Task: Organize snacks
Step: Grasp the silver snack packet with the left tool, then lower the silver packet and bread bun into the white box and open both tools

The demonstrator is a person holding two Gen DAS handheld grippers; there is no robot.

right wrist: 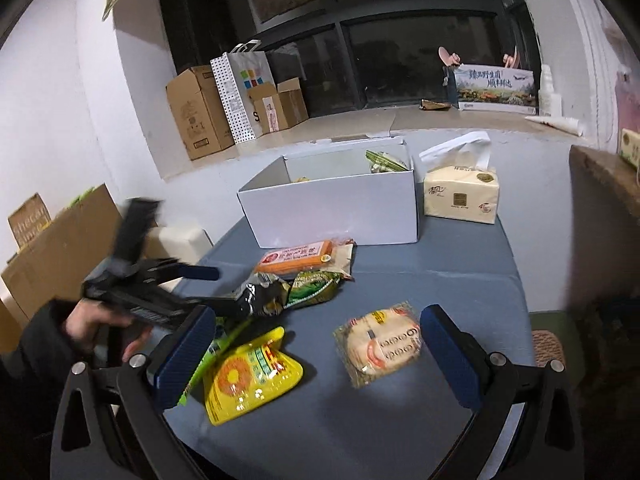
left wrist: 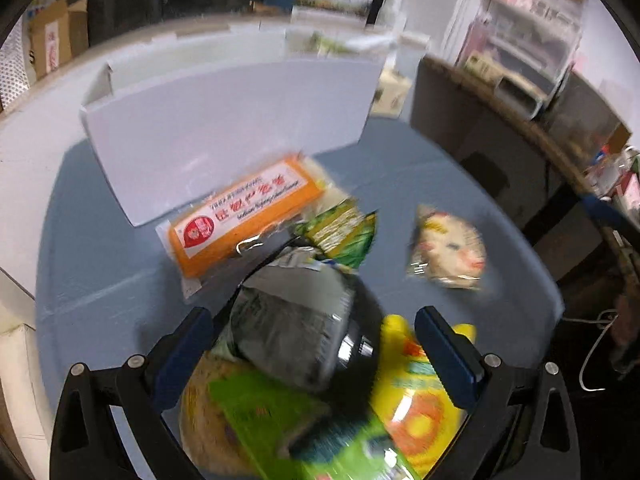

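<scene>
I was mid-sorting: my left gripper (left wrist: 316, 344) hovered with fingers spread around the dark packet (right wrist: 262, 294) in the bench's middle, not yet clenched. My right gripper (right wrist: 316, 354) hung released, holding nothing. Next I had to pinch that packet and carry it to the white box (right wrist: 336, 204) at the far edge. I counted six loose packets on the bench (right wrist: 440, 280), one box, one tissue pack (right wrist: 462, 194).
</scene>
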